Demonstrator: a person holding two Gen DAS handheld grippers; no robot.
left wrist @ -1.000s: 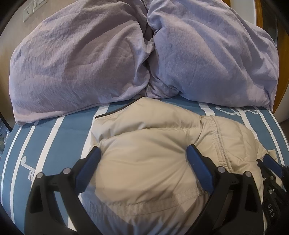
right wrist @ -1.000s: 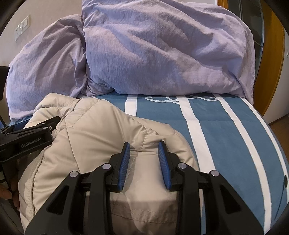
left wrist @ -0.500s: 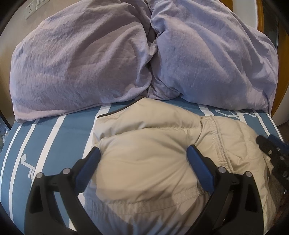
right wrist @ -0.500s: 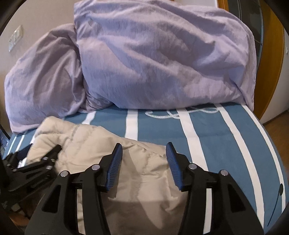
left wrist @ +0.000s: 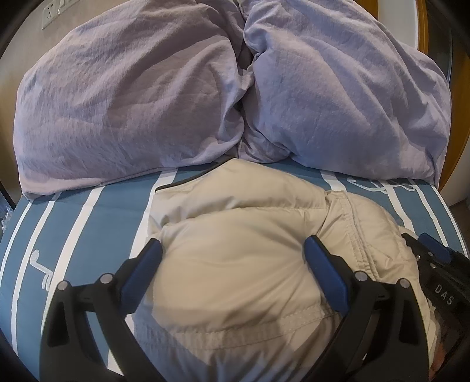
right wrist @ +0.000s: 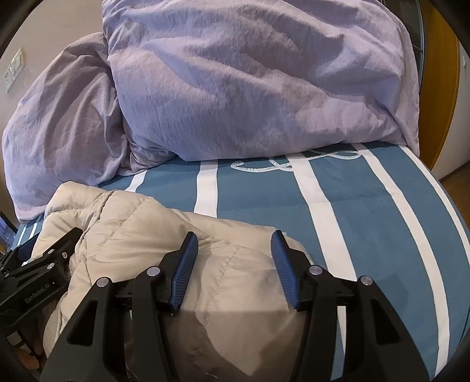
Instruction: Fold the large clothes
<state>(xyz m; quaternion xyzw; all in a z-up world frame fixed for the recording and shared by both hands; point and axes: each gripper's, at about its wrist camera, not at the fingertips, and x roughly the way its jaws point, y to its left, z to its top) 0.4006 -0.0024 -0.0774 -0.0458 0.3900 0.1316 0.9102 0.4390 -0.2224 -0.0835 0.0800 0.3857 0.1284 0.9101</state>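
Beige puffer jacket [left wrist: 235,249] bunched on blue striped bedsheet [right wrist: 367,211], just in front of lavender duvet [left wrist: 337,88]. Left gripper [left wrist: 233,258] over jacket, jaws wide apart, gripping nothing. Right gripper [right wrist: 235,249] over jacket's right edge, jaws apart too. Wall socket [left wrist: 50,14] behind.

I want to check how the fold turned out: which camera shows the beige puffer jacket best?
The left wrist view: the beige puffer jacket fills its centre, edges and seams visible on the striped bed. The right wrist view shows only its right part, partly behind the open right gripper.
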